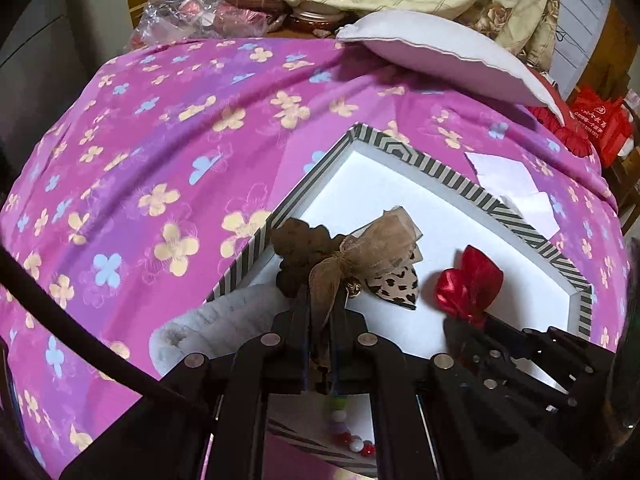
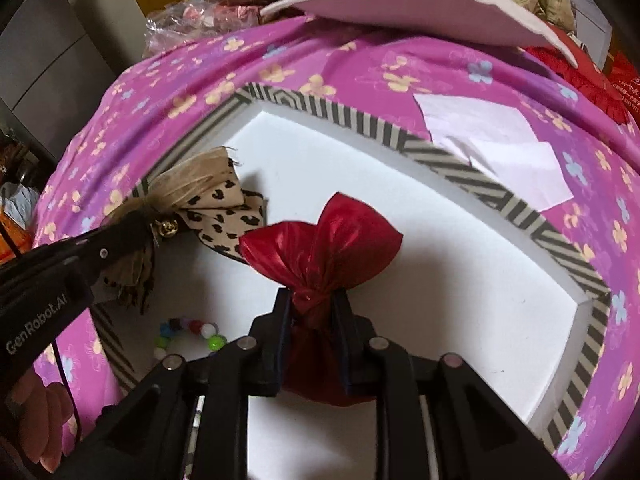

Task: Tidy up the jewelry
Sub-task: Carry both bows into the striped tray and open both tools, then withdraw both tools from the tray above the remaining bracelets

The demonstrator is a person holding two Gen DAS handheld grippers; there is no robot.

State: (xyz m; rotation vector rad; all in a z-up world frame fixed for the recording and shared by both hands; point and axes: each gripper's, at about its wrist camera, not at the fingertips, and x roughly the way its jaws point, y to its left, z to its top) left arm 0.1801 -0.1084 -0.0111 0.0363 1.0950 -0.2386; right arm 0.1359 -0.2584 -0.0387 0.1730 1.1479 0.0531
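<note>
Both tongs, left point(image 1: 320, 300) and right point(image 2: 311, 300), angled down, clamped.

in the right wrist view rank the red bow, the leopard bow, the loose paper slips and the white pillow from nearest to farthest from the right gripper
From the right gripper:
1. Red bow, pinched at its knot between the fingers.
2. Leopard bow, just left, over the striped box.
3. Paper slips, outside the box, upper right.
4. White pillow, at the far edge of the bed.

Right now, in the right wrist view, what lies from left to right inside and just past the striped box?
Left gripper pinching the brown leopard-print bow → colourful bead bracelet on the white box floor → shiny red fabric bow in the right gripper → black-and-cream striped box wall → white paper scraps on the pink floral sheet.
</note>
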